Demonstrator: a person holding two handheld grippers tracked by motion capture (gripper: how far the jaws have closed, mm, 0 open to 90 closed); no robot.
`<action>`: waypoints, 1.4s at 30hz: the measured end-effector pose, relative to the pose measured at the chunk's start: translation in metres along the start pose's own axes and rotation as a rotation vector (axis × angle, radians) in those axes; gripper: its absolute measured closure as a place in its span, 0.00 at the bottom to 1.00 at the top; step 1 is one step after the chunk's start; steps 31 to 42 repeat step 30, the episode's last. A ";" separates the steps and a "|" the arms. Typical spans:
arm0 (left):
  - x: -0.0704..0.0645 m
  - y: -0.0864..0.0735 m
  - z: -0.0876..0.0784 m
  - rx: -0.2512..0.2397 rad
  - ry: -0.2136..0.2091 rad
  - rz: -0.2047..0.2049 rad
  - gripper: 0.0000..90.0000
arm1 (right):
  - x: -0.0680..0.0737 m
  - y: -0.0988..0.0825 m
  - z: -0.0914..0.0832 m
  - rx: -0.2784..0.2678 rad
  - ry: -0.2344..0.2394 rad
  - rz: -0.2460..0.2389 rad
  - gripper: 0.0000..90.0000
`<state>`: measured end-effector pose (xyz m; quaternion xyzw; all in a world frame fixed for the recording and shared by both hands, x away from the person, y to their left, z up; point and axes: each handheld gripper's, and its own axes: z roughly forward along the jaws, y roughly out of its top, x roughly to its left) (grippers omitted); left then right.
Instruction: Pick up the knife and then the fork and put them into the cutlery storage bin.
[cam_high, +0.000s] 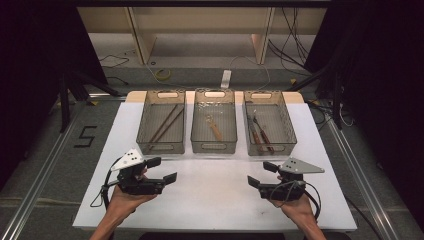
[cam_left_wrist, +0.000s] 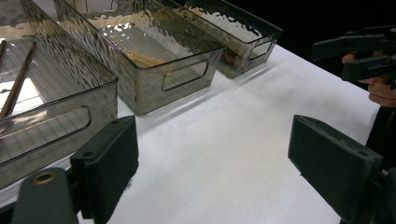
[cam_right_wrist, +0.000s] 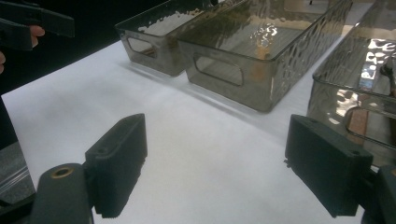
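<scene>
Gaping wide and empty, each hand-held gripper (cam_high: 162, 170) (cam_high: 262, 174); high view alone revealing chopsticks (cam_high: 165, 125) and fork (cam_high: 214, 126).

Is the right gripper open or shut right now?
Open. The right gripper has its two black jaws standing wide apart over the white table, with nothing between them.
</scene>
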<state>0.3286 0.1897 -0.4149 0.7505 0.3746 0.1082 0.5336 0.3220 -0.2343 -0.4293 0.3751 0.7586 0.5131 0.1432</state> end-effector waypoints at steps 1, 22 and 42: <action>0.000 0.000 0.000 0.000 -0.001 0.000 0.17 | 0.000 -0.001 -0.002 -0.002 -0.003 0.005 0.23; 0.000 0.000 0.001 0.001 -0.006 -0.002 0.17 | 0.000 -0.004 -0.005 -0.001 -0.016 -0.001 0.21; 0.000 0.000 0.001 0.001 -0.006 -0.003 0.17 | 0.000 -0.004 -0.004 0.003 -0.015 -0.005 0.21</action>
